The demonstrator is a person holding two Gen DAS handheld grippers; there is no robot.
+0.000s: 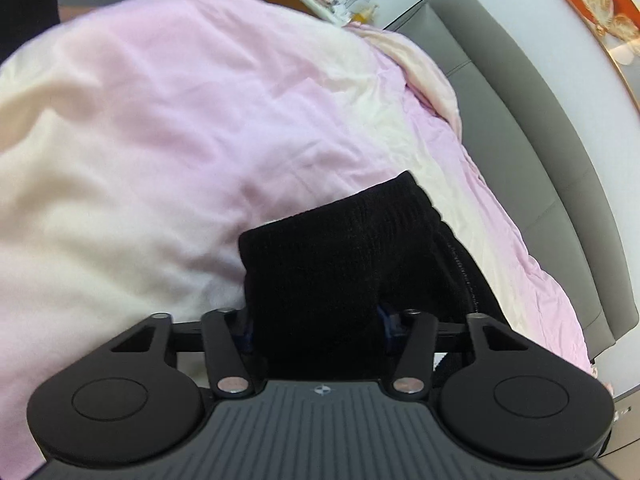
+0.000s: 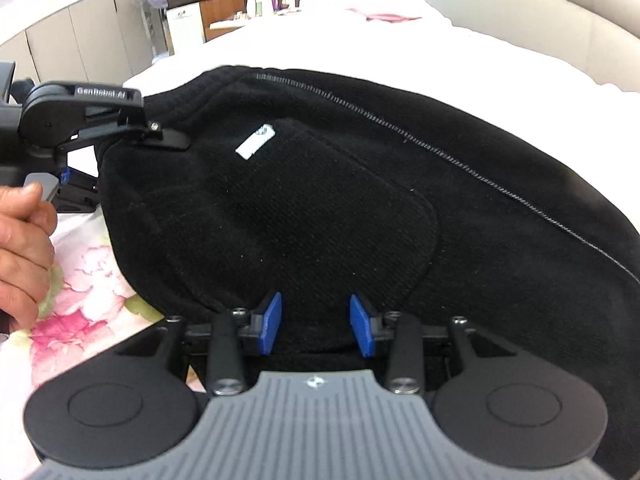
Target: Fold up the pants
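Between both hand-held gripper pads, black pants, bunched waistband

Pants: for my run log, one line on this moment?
pants: on bed | left gripper: shut on pants | right gripper: shut on pants

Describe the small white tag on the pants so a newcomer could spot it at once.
Start at the bed, where the black pants lie spread across the pale bedding. On them is a sewn patch pocket with a rounded lower corner. The white tag sits just above that pocket's top edge: a short slanted rectangle, the only white thing on the black fabric apart from the long stitched seam.
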